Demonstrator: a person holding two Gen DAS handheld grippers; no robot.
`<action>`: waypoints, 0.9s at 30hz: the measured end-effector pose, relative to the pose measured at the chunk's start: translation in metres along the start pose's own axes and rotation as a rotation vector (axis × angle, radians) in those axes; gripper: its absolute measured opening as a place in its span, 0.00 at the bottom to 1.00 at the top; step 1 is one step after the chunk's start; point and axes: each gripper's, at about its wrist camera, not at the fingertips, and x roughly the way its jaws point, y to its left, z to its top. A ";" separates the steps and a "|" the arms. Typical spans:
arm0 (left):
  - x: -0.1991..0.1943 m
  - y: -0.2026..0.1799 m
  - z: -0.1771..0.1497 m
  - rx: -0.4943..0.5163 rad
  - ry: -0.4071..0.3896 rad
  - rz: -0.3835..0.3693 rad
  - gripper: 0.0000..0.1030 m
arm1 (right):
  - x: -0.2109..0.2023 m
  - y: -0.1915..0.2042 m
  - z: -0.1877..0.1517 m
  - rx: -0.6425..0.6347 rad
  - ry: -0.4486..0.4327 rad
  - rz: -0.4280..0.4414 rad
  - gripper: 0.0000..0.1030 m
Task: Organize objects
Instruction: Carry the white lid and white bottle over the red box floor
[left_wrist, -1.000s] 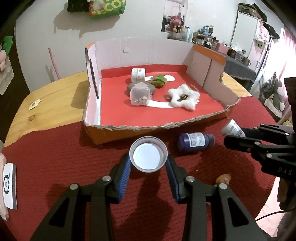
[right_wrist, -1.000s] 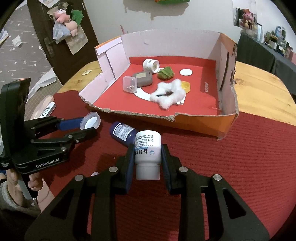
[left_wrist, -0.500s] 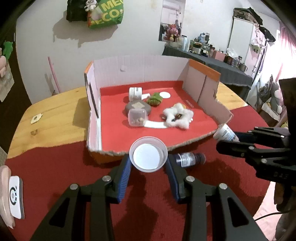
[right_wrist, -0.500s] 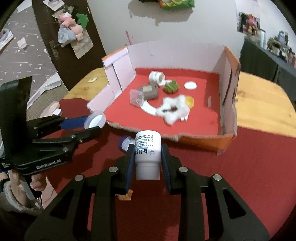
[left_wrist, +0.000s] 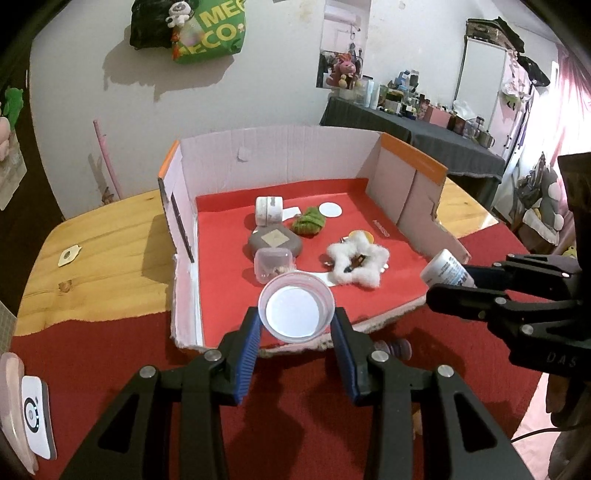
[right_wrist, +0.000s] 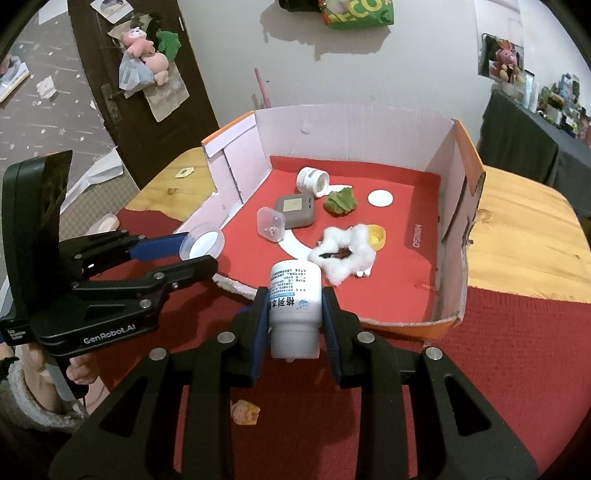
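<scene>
hovering over box (left_wrist: 380, 320) front edge, loaded

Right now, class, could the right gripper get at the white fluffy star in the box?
Probably not yet: the right gripper is shut on the white pill bottle, though the low torn front edge leaves the white fluffy star approachable.

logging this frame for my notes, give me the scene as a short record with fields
left gripper: shut on clear plastic cup, above the box's near edge
right gripper: shut on white pill bottle, cap toward the camera
cardboard box: open, red floor, on the table
in box: fluffy white star, green item, grey block, small clear container, white jar, white disc
outside box: small figure on red cloth
</scene>
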 end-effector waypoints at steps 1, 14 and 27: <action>0.002 0.000 0.002 -0.002 0.001 -0.002 0.39 | 0.000 -0.001 0.001 0.001 0.001 0.002 0.25; 0.021 0.010 0.016 -0.021 0.033 -0.006 0.39 | 0.021 -0.010 0.020 0.004 0.038 0.033 0.25; 0.045 0.014 0.017 -0.010 0.107 0.003 0.39 | 0.048 -0.018 0.024 0.021 0.112 0.083 0.25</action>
